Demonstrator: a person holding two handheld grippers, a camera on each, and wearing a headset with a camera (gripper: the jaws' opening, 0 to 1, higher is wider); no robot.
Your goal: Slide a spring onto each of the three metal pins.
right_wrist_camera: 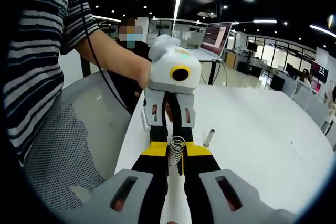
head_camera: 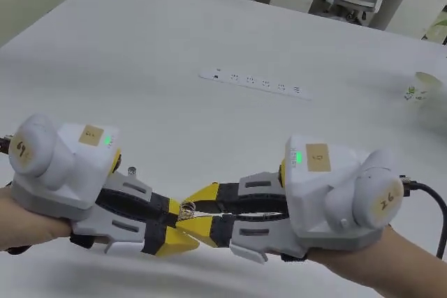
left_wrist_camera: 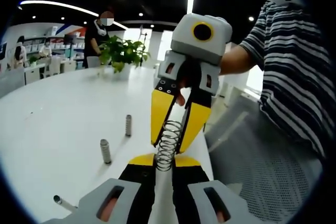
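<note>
A small steel spring [head_camera: 187, 209] hangs above the white table [head_camera: 209, 26], between the tips of my two grippers, which point at each other. My left gripper [head_camera: 178, 222] is shut on one end of the spring [left_wrist_camera: 167, 148]. My right gripper [head_camera: 197, 213] has its yellow jaws closed on the other end. From the right gripper view I look along the spring [right_wrist_camera: 177, 150]. Two short metal pins [left_wrist_camera: 128, 125] [left_wrist_camera: 105, 151] stand upright on the table to the left. A third pin [left_wrist_camera: 59, 200] shows low down, and I cannot tell how it stands.
A white power strip [head_camera: 255, 83] lies across the middle of the table. A cup [head_camera: 427, 80] stands at the far right edge. A grey mesh chair [left_wrist_camera: 262, 161] is beside the table's near edge. A potted plant [left_wrist_camera: 122, 51] and a laptop [right_wrist_camera: 215, 38] sit further off.
</note>
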